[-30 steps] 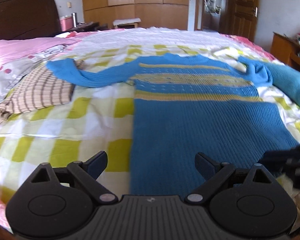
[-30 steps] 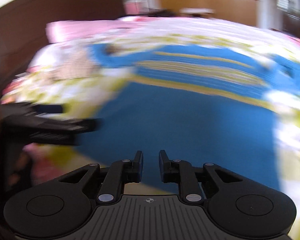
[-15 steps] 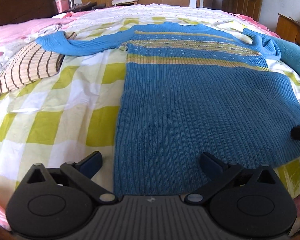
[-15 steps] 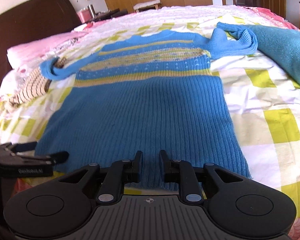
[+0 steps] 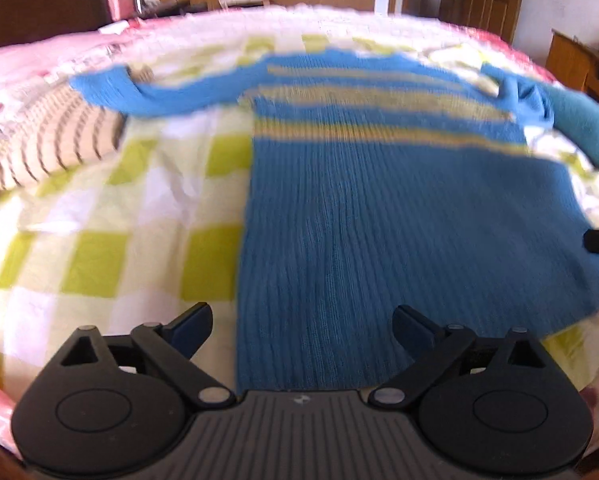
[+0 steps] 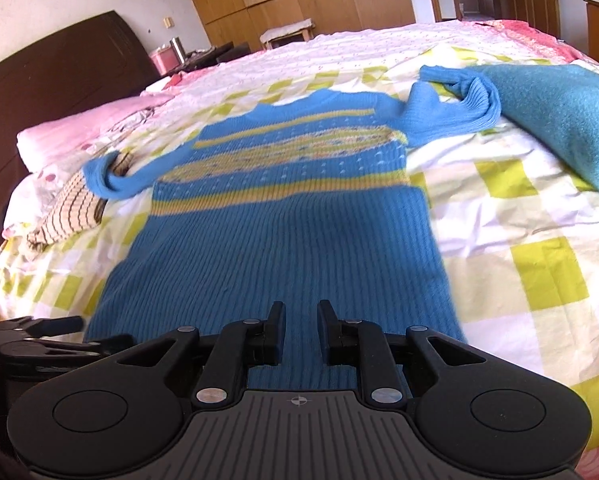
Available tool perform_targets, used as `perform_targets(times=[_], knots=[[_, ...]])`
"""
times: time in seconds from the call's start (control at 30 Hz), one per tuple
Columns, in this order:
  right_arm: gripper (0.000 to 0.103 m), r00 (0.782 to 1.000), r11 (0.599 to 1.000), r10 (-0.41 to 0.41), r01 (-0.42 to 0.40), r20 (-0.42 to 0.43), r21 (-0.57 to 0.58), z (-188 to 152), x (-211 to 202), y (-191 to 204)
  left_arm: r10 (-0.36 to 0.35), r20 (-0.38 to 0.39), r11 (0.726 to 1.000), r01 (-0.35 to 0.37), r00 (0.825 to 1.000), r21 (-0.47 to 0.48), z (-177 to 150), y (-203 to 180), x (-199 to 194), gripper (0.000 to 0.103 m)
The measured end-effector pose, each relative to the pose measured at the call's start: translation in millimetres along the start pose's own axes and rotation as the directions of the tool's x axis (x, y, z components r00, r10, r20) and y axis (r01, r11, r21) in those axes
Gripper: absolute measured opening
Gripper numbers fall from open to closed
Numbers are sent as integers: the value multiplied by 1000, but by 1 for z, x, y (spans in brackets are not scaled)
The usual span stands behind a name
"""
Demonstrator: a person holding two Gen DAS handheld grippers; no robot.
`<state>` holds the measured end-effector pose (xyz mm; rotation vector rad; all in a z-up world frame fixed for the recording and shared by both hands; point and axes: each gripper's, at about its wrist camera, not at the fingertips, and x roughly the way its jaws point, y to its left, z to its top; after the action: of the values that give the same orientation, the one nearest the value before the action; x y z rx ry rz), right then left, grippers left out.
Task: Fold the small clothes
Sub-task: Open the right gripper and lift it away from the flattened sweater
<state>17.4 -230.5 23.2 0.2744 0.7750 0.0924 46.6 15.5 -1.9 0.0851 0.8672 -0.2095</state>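
Two grippers ours: left gripper (image 5: 301, 330) wide open, empty | right gripper (image 6: 301, 330) narrowly parted, empty | blue striped sweater (image 6: 283, 240) flat on checked bedsheet (image 6: 531, 248) | teal garment (image 6: 567, 116), striped cloth (image 6: 65, 212) flanking

left gripper (image 5: 301, 330): matte black, ribbed grey centre plate, two round side discs, silver pivot screws, dark blue-black fingers | right gripper (image 6: 301, 332): same black build, small crosshair mark on plate, squared black fingers
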Motion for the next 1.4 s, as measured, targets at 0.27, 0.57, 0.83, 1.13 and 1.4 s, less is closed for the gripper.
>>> perform_targets(times=[0.27, 0.57, 0.83, 1.13, 1.4], knots=[[19, 997, 999, -30, 28, 72, 22, 33, -18, -17, -1, 89, 999, -3, 996, 46, 48, -12, -31, 103], [19, 985, 997, -80, 76, 156, 32, 68, -21, -40, -53, 109, 996, 44, 993, 83, 97, -46, -26, 103], [19, 984, 997, -66, 60, 165, 44, 55, -41, -51, -45, 99, 989, 30, 994, 145, 88, -76, -38, 103], [23, 976, 999, -49, 52, 211, -6, 58, -51, -30, -61, 133, 965, 25, 989, 262, 88, -107, -57, 103], [25, 978, 998, -39, 47, 206, -36, 61, -34, -22, -34, 126, 973, 3, 991, 232, 95, -106, -56, 103]])
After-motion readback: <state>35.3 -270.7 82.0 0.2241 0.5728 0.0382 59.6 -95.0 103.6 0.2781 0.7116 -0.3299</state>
